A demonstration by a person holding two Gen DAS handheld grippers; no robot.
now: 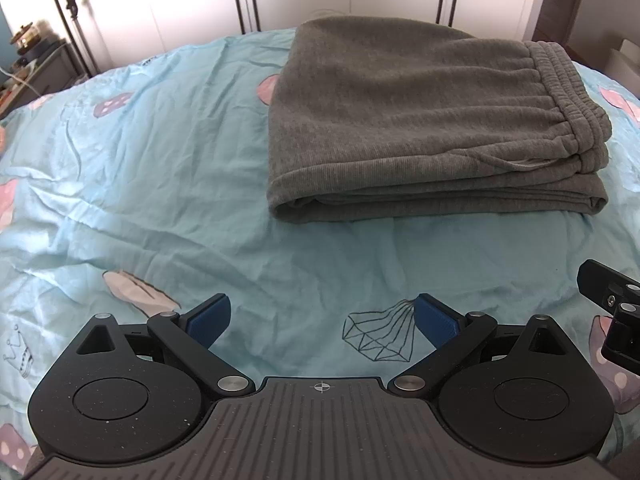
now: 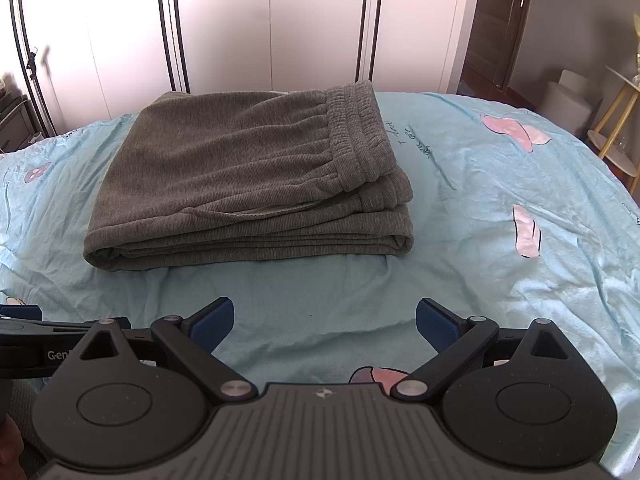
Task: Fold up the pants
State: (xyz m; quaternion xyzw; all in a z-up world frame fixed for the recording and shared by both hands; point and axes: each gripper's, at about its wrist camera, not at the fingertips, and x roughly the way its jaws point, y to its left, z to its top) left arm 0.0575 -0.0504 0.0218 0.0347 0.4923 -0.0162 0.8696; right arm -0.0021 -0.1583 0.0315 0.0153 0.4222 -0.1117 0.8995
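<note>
Both grippers are hanging back here with nothing in them: the left gripper (image 1: 322,322) has its jaws spread wide over bare sheet, and the right gripper (image 2: 325,326) is doing the same, blue pads apart and gripping nothing.

Ahead of both sets of jaws, well clear of the fingertips, the pants (image 2: 248,184) are sitting as a tidy grey stack. From the left gripper they're lying ahead and off to the right (image 1: 432,120); from the right one, ahead and a bit to the left. Several layers are stacking up along the near edge, and the waistband (image 2: 356,136) is running along the top on the right side.

So I'd say the folding is basically looking done, maybe just a small squaring-up left.

All of it is resting on the light blue bedsheet (image 1: 140,184).
</note>
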